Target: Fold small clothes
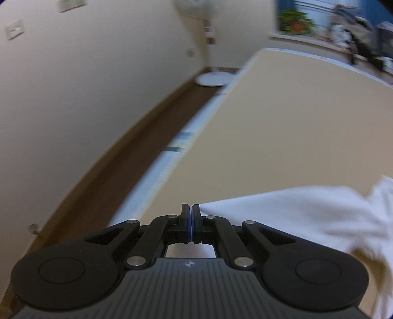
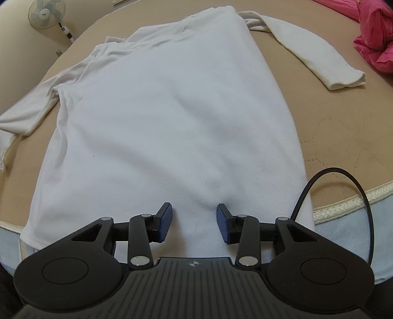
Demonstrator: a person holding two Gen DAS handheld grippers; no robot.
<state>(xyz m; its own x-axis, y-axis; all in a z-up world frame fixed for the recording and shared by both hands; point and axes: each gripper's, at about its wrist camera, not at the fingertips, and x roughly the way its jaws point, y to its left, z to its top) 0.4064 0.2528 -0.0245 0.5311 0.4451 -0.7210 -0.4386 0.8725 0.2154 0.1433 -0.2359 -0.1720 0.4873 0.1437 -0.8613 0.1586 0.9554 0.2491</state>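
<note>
White long-sleeved cotton shirt (image 2: 169, 117) spread flat on beige quilted mattress (image 2: 343, 137); pink bundle (image 2: 375, 46) far right corner. Left gripper (image 1: 191, 208) jaws closed, empty; right gripper (image 2: 194, 222) jaws apart over hem.

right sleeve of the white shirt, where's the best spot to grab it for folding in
Grip the cuff end of the right sleeve, coming from the outer side near the pink fabric. The sleeve lies flat and straight, angled away from the shirt body, so its free cuff edge should lift easily and swing inward.

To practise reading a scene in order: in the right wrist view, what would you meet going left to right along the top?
Fan → white shirt → its right-hand sleeve → pink cloth.
</note>
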